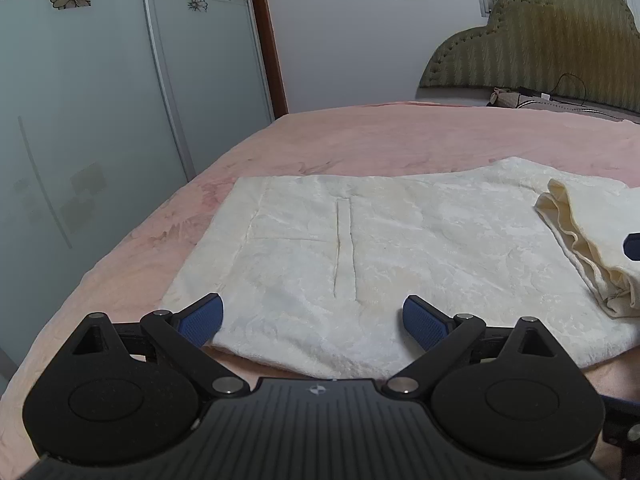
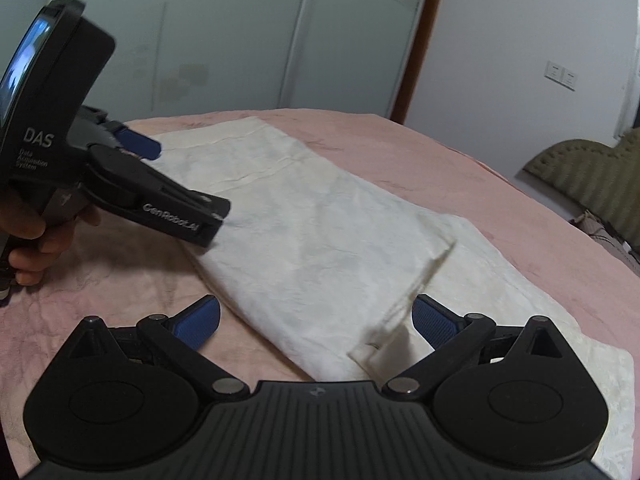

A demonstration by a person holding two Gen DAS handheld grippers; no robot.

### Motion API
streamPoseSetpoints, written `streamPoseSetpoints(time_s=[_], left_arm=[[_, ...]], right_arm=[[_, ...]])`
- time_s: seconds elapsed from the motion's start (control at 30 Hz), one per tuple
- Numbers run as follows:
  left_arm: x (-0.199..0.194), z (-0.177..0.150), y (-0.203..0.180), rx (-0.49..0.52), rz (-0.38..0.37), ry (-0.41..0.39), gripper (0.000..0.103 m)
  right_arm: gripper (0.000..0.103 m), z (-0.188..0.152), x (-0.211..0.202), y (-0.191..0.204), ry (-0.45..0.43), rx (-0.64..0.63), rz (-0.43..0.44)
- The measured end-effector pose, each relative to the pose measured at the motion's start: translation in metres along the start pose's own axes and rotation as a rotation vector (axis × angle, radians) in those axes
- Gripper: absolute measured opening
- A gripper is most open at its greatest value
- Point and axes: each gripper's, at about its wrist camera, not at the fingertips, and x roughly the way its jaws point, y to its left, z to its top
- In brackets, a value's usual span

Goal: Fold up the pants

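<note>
Cream-white pants (image 1: pixel 400 248) lie flat on a pink bed (image 1: pixel 360 136), with a pocket slit facing up. Their leg ends (image 1: pixel 592 240) are folded back over the right part. My left gripper (image 1: pixel 312 320) is open, its blue pads straddling the near edge of the pants at the waist end. My right gripper (image 2: pixel 316 320) is open just above the folded leg layer (image 2: pixel 320 232), whose hem edge (image 2: pixel 416 292) lies between the fingers. The left gripper also shows in the right wrist view (image 2: pixel 136 144), held by a hand at the far left.
A sliding wardrobe with flower decals (image 1: pixel 120 80) stands left of the bed. A padded olive headboard (image 1: pixel 540 40) and a pillow with cables (image 1: pixel 532 100) are at the far right. The bed edge curves close at the left.
</note>
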Motion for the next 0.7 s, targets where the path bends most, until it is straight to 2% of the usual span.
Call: streamPoseSetpoints(time_s=[0.17, 0.23, 0.3, 0.37, 0.5, 0.53, 0.6, 0.7], left_arm=[[-0.007, 0.003, 0.010, -0.027, 0.032, -0.021, 0.098], [-0.008, 0.006, 0.024, -0.074, 0.060, -0.022, 0.098], [-0.007, 0.009, 0.046, -0.161, 0.052, 0.014, 0.097], [-0.006, 0.010, 0.073, -0.297, -0.010, 0.076, 0.096], [0.002, -0.001, 0.117, -0.613, -0.232, 0.195, 0.096], [0.005, -0.004, 0.123, -0.665, -0.282, 0.220, 0.097], [0.010, -0.007, 0.128, -0.723, -0.356, 0.241, 0.098], [0.018, -0.004, 0.126, -0.751, -0.406, 0.248, 0.098]], right_arm=[[0.103, 0.005, 0.004, 0.016, -0.010, -0.089, -0.024], [0.103, 0.007, 0.006, 0.022, -0.020, -0.119, -0.026], [0.103, 0.012, 0.011, 0.030, -0.024, -0.160, -0.015], [0.103, 0.017, 0.016, 0.041, -0.039, -0.205, -0.010], [0.103, 0.023, 0.030, 0.067, -0.072, -0.324, -0.046], [0.103, 0.023, 0.035, 0.073, -0.076, -0.352, -0.068], [0.102, 0.023, 0.046, 0.085, -0.090, -0.420, -0.115], [0.102, 0.030, 0.057, 0.093, -0.122, -0.478, -0.139]])
